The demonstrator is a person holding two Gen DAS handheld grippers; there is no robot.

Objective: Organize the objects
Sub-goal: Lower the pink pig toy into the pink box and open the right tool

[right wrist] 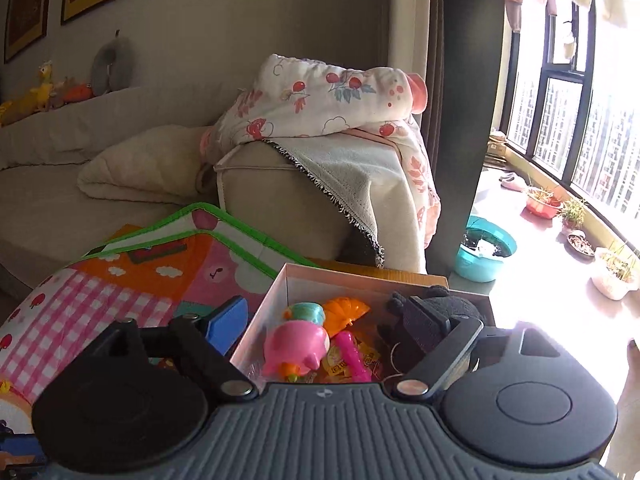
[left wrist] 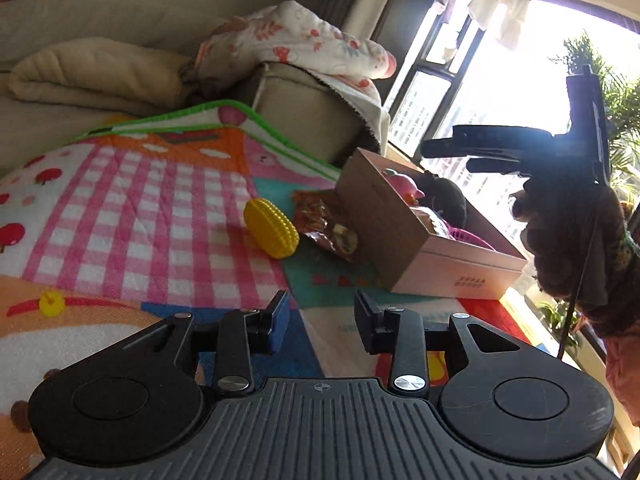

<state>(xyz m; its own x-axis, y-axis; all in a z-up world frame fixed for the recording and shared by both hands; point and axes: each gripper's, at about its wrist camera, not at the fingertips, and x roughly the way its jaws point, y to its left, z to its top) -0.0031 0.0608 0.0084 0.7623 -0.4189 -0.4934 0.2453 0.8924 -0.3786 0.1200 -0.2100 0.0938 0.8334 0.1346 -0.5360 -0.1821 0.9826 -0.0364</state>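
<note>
Risk sits mostly with what is still loose on the play mat (left wrist: 132,196): the yellow ridged toy (left wrist: 271,227) lies just beside the crinkled snack packet (left wrist: 325,225), which lies close against the near wall of the cardboard box (left wrist: 416,240). Judging from its rounded shape, the toy would roll away if a finger nudged it off-centre, and the packet looks slippery and flat, so a shallow pinch could slide off it or shove it against the box wall. The left hand-held gripper (left wrist: 320,318) hangs above the mat short of both, jaws partly open with nothing between them. The right hand-held gripper (right wrist: 324,330) is over the box with its jaws spread wide and empty; the pink pig toy (right wrist: 298,346), an orange piece (right wrist: 346,310), a magenta stick (right wrist: 352,356) and a black plush (right wrist: 440,304) lie under it inside the box. From the left view the right gripper is raised above the box's far side, so both tools share the same airspace, and a reach from the left toward the box could clip it. A small yellow peg (left wrist: 51,303) lies well apart on the mat's near left. The sofa arm (right wrist: 280,196), draped with a floral cloth (right wrist: 320,104), stands just behind the box, and glare from the window (right wrist: 580,128) washes out the box's right edge.
</note>
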